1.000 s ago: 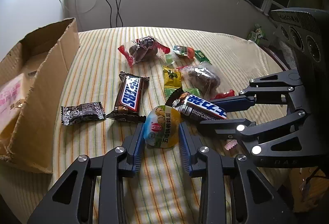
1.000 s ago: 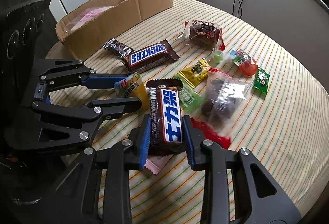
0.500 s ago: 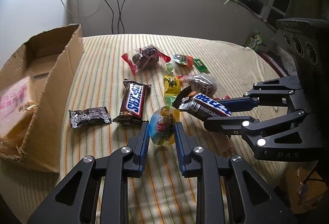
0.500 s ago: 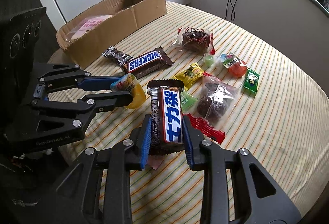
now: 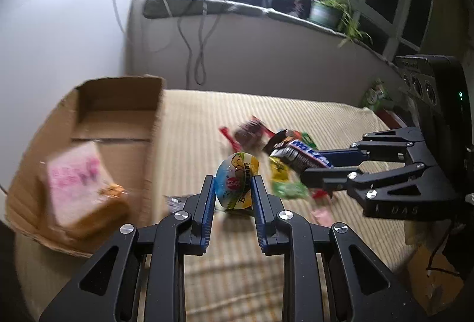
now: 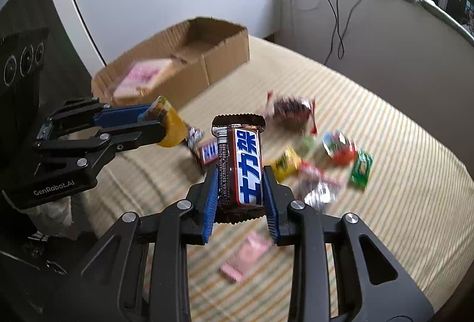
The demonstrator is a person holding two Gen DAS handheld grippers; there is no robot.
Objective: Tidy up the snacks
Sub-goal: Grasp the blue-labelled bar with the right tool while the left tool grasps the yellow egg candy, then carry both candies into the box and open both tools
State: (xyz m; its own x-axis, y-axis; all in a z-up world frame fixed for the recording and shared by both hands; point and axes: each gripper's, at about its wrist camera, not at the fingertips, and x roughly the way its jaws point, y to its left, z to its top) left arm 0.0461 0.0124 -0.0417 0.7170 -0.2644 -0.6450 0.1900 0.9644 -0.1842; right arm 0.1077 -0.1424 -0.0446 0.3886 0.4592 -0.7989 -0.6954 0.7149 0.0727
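Striped cloth (image 6: 370, 233) covers the round table under a bright lamp, with a cardboard box (image 5: 89, 120) at its left edge and a heap of loose snacks (image 6: 326, 156) spread across the middle. Both tongs are loaded and lifted clear of the cloth. The left gripper (image 5: 232, 188) has its jaws drawn in close on a round jelly cup (image 5: 237, 180), pinched across its curved sides; the right gripper (image 6: 240, 183) is nearly shut on a chocolate bar (image 6: 240, 165) in a blue-and-white wrapper, held standing on end with most of its length poking above the fingertips. The box sits open beside the left tongs and already holds a pink packet (image 5: 80, 186); the rest of the snacks lie on the table, well apart from it. The jelly cup looks the likelier to go: its wall is smooth and rounded, so a jolt could squirt it out of the pads and drop it short of the box. The bar is gripped low, so it could tip or slide down if the wrapper gives. Both tongs sit close together, as the left wrist view shows, and may knock each other on the way across. The near wall of the box could also catch a low-carried snack. Everything but the tongs is blurred, so finer details are unclear.
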